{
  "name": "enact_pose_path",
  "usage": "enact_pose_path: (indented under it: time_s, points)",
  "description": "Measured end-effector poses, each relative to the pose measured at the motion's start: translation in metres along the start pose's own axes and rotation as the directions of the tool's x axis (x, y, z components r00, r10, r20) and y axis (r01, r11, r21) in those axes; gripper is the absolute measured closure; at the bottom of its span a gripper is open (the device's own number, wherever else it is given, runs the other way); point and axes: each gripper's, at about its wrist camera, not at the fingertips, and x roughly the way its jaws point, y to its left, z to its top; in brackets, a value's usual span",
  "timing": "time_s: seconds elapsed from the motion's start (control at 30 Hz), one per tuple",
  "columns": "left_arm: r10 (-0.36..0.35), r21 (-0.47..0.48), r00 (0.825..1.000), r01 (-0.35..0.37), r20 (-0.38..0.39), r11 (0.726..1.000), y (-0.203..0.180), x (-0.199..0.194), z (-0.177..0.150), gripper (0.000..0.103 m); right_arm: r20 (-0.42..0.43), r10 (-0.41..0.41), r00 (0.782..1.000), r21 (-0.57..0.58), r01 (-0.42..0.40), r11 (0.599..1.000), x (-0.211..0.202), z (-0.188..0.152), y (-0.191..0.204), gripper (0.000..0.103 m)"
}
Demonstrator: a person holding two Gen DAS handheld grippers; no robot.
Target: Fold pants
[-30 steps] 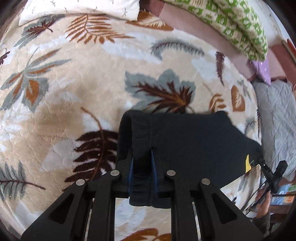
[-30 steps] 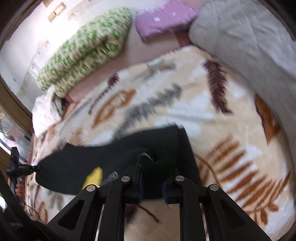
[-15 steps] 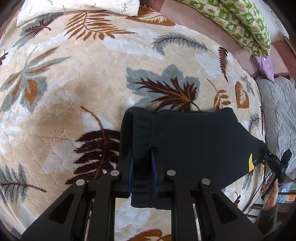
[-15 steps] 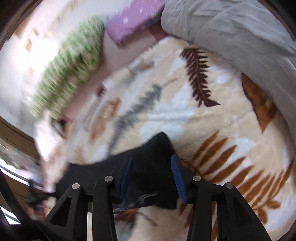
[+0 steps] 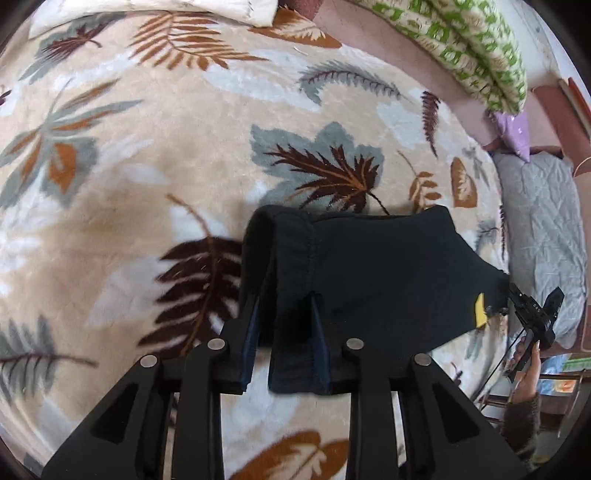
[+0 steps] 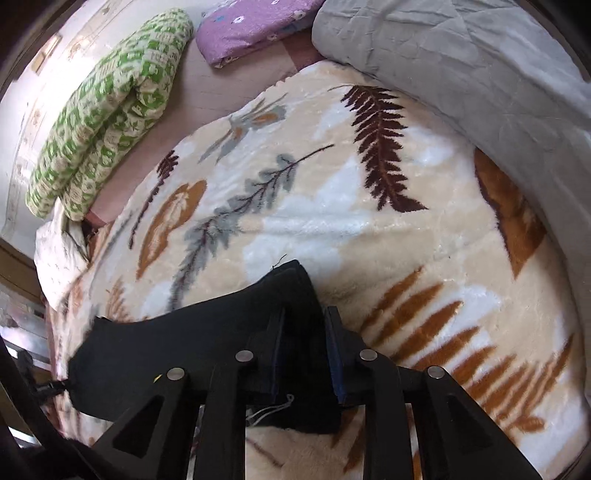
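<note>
Black pants lie folded flat on a leaf-patterned blanket. My left gripper points down over the elastic waistband end. Its jaws are opening: the band still lies between them, with a gap showing beside the left finger. A yellow tag sits at the far end. In the right wrist view the pants stretch away to the left. My right gripper straddles their near corner with jaws closing, and dark cloth fills the space between the pads.
A green-and-white rolled quilt, a purple pillow and a grey quilt border the blanket. A white pillow lies at the far edge. A person's hand shows at the right.
The left jaws have spread a little around the waistband. The right jaws opened wide half a second ago and have narrowed again onto the pants corner; the right view has rolled.
</note>
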Motion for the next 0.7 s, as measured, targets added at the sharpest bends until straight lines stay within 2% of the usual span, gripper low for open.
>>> enact_pose_path:
  time_s: [0.13,0.2,0.23,0.3,0.33,0.37,0.4,0.47,0.57,0.7]
  points:
    - [0.087,0.035,0.992,-0.090,0.095,0.995,-0.001,-0.037,0.000,0.078,0.068,0.034,0.997,-0.040,-0.031,0.999,-0.035,0.006,0.020,0.078]
    - [0.092,0.043,0.988,-0.098,0.128,0.994,-0.002,-0.048,0.010,0.078,0.038,0.081,0.996,-0.108,-0.076,0.991,-0.041,0.008,0.047,0.068]
    - [0.074,0.057,0.989,-0.082,0.127,0.995,-0.007,-0.051,0.017,0.078,0.015,0.109,0.994,-0.142,-0.106,0.984,-0.040,0.009,0.063,0.064]
    - [0.037,0.088,0.994,-0.046,0.100,0.995,-0.018,-0.047,0.030,0.078,-0.050,0.182,0.982,-0.212,-0.188,0.959,-0.032,0.008,0.101,0.063]
    - [0.017,0.121,0.997,-0.025,0.071,0.992,-0.029,-0.041,0.039,0.074,-0.107,0.231,0.967,-0.240,-0.250,0.938,-0.023,0.007,0.124,0.062]
    - [0.002,0.155,0.999,-0.008,0.042,0.988,-0.039,-0.034,0.045,0.068,-0.143,0.258,0.955,-0.259,-0.288,0.922,-0.016,0.004,0.140,0.062]
    - [-0.011,0.191,1.000,0.009,0.012,0.981,-0.049,-0.028,0.049,0.066,-0.182,0.282,0.942,-0.291,-0.326,0.900,-0.004,0.002,0.163,0.062]
    - [-0.008,0.278,0.999,0.021,-0.049,0.960,-0.074,-0.009,0.060,0.065,-0.297,0.304,0.905,-0.345,-0.399,0.850,0.029,-0.005,0.205,0.058]
    - [0.046,0.388,0.995,-0.008,-0.090,0.922,-0.099,0.013,0.071,0.065,-0.389,0.259,0.884,-0.422,-0.421,0.803,0.077,-0.016,0.253,0.058]
    - [0.137,0.519,0.981,-0.047,-0.137,0.854,-0.118,0.044,0.079,0.065,-0.455,0.204,0.867,-0.468,-0.428,0.774,0.130,-0.019,0.284,0.058]
